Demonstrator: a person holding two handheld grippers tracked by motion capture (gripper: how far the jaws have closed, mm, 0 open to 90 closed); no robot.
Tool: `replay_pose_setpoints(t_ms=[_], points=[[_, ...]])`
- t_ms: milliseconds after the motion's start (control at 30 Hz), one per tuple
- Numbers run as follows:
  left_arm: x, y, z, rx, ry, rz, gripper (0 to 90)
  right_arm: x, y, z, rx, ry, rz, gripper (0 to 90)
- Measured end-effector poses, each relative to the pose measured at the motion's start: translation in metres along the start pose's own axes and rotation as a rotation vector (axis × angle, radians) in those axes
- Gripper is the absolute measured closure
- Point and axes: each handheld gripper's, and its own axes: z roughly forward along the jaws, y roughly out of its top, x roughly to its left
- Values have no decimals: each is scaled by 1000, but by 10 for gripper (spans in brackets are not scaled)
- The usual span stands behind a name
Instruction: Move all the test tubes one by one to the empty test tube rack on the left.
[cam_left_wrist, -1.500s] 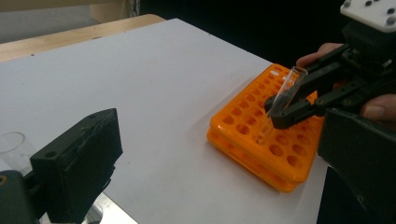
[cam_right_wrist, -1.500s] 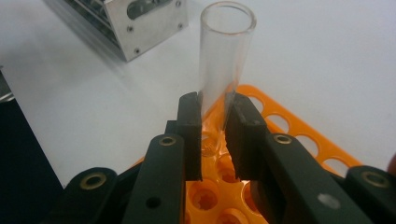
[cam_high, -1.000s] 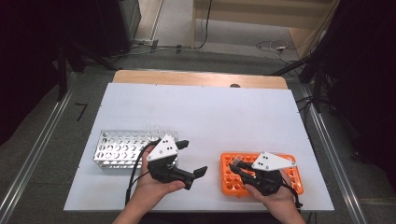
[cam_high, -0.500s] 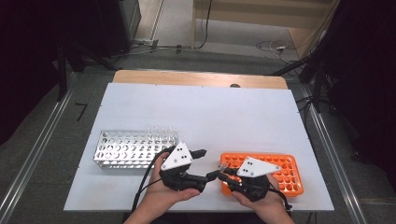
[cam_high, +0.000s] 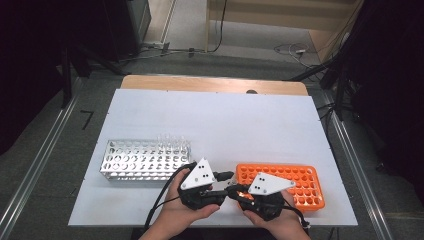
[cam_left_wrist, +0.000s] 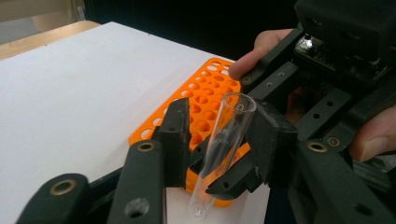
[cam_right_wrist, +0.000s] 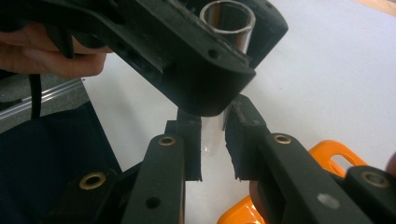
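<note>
The clear glass test tube (cam_left_wrist: 224, 140) stands tilted between my left gripper (cam_left_wrist: 217, 140) fingers, clamped mid-length, its rounded bottom between my right gripper (cam_right_wrist: 212, 140) fingers, still slightly apart; light, slick and breakable, so I'd squeeze gently near its base.

Grey floor (cam_high: 60, 165), white table (cam_high: 215, 120), dark surrounds.

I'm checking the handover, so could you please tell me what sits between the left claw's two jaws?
A clear glass test tube stands tilted between the jaws of the left claw, above the orange rack, as the left gripper view shows. The right claw brackets the tube's rounded lower end.
</note>
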Motion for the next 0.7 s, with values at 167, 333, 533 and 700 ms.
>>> replay_pose_setpoints(t_ms=[167, 333, 533, 700], points=[[-1, 0, 0, 1, -3, 11, 687, -1, 0, 0, 3, 11, 6, 742], [-2, 0, 0, -1, -4, 18, 729, -1, 0, 0, 4, 20, 9, 742], [-2, 0, 0, -1, 6, 27, 749, -1, 0, 0, 6, 26, 15, 741], [-2, 0, -1, -1, 15, 39, 762, -2, 0, 0, 3, 30, 18, 740]])
